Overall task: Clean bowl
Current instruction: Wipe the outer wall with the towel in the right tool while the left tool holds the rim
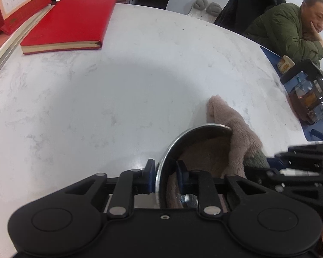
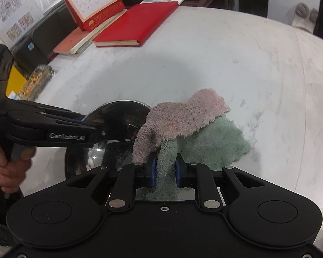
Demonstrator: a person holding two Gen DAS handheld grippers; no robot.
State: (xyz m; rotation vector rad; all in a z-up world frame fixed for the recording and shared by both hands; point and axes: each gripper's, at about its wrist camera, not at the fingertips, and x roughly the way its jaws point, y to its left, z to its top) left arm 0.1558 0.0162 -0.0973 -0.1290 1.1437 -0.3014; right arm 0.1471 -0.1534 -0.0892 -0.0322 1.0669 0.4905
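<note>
A shiny steel bowl (image 1: 204, 127) stands tilted on the white marble table (image 1: 118, 86). My left gripper (image 1: 165, 176) is shut on its rim, one blue pad outside and one inside. From the right wrist view the bowl (image 2: 118, 116) shows its dark inside, with the left gripper (image 2: 92, 126) reaching in from the left. A fluffy cloth, pink on one side (image 2: 183, 116) and green on the other (image 2: 215, 142), drapes over the bowl's right edge. My right gripper (image 2: 165, 172) is shut on a green fold of it. The cloth (image 1: 236, 133) also hangs over the rim in the left wrist view.
A red notebook (image 1: 69, 21), a desk calendar (image 1: 15, 0) and stacked books lie at the table's far left. A seated person in a green jacket (image 1: 290, 28) leans on the far right edge. A glass teapot (image 1: 310, 94) stands on a blue tray there.
</note>
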